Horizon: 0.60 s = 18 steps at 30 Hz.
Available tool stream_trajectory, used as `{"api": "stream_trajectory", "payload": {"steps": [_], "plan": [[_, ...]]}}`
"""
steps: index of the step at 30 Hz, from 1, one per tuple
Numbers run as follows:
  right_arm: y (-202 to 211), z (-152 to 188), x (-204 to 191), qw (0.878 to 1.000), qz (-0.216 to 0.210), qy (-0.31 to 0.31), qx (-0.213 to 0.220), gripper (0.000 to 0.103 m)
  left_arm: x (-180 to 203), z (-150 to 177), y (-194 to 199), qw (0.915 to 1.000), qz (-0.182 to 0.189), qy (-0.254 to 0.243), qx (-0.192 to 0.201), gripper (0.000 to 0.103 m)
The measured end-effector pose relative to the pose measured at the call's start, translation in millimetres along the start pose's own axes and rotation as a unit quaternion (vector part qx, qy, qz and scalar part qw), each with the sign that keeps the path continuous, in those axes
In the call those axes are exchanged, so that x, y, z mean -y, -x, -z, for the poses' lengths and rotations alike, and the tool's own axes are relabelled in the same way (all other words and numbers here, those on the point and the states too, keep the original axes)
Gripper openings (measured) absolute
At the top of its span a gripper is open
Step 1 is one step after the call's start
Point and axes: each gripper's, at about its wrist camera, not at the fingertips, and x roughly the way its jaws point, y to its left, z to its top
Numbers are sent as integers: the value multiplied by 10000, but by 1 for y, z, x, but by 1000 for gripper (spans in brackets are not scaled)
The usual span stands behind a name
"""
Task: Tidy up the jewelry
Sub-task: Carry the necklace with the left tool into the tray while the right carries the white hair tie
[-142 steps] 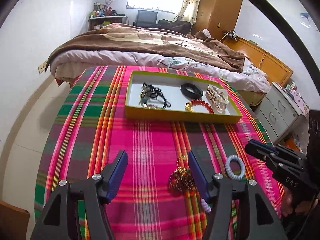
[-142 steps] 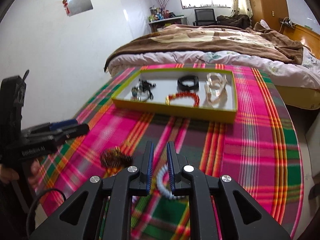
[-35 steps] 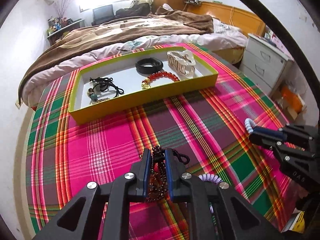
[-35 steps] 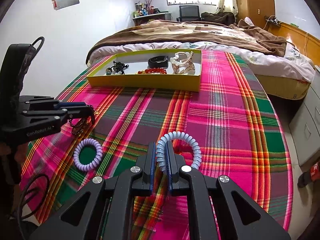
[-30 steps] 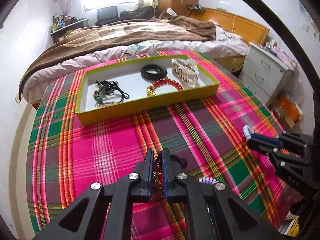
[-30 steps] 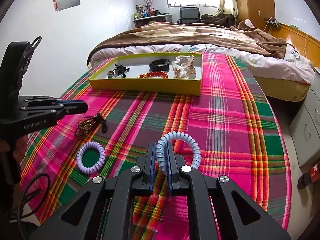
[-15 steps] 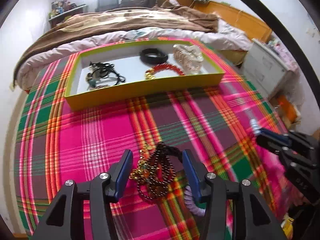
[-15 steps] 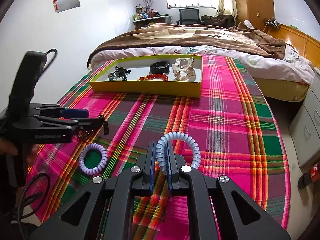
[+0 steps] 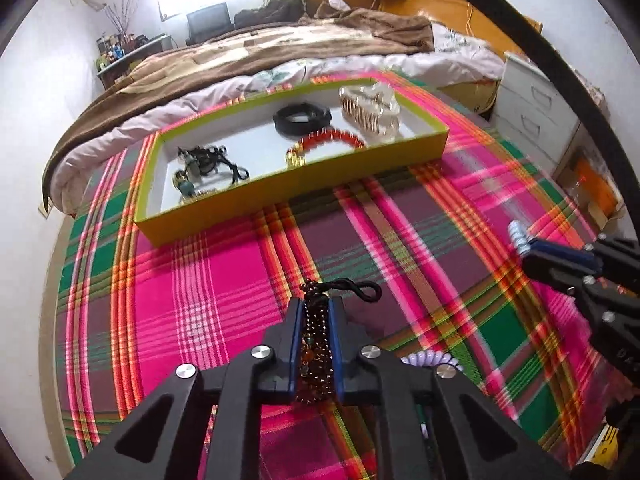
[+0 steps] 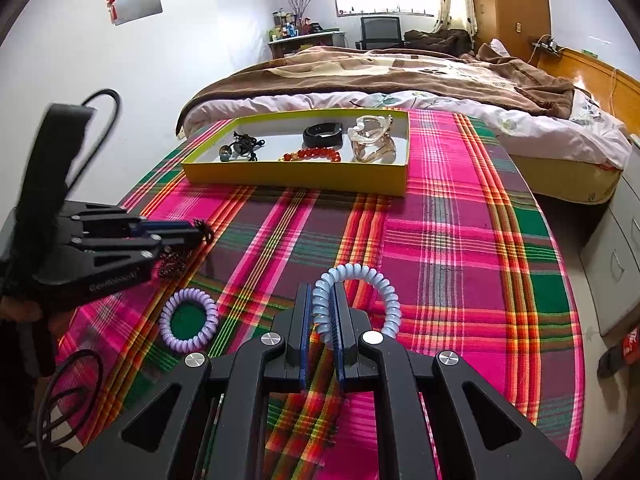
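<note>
My left gripper (image 9: 315, 308) is shut on a dark beaded bracelet (image 9: 314, 344) with a black cord loop, just above the plaid cloth; it also shows in the right wrist view (image 10: 192, 236). My right gripper (image 10: 323, 300) is shut on a pale blue spiral hair tie (image 10: 360, 292), held above the cloth. A purple spiral hair tie (image 10: 189, 320) lies on the cloth between the grippers. The yellow tray (image 9: 288, 192) at the far side holds a black corded piece (image 9: 208, 160), a black band (image 9: 302, 118), a red bead bracelet (image 9: 328, 140) and a clear hair claw (image 9: 370, 110).
The round table has a pink and green plaid cloth (image 10: 460, 240). A bed (image 10: 400, 76) stands right behind it. White drawers (image 9: 536, 116) stand at the right. A black cable (image 10: 68, 392) hangs at the table's near left edge.
My left gripper was open around the beaded bracelet half a second ago and has shut on it again. My right gripper has stayed shut on the blue hair tie, nearly still.
</note>
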Motion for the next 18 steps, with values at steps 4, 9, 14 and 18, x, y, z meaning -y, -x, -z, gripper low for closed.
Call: {"api": "stream_trajectory", "payload": {"steps": [4,9,14,18], "plan": [[2,-1,-1,10000,3,0,29,10,-10,-4,17,9991,238,252,256,12],[4,-3,0,10000,-5,-14,59,10,-29,-5,31,9956,519,655,431,12],[9,-6,-1,9999,-5,-4,117,10,-49,-4,38,9891,833,1096,528,12],[10,-8,-1,9999,10,-6,135,10,-58,-3,50,9826,1105,1296,738,12]]}}
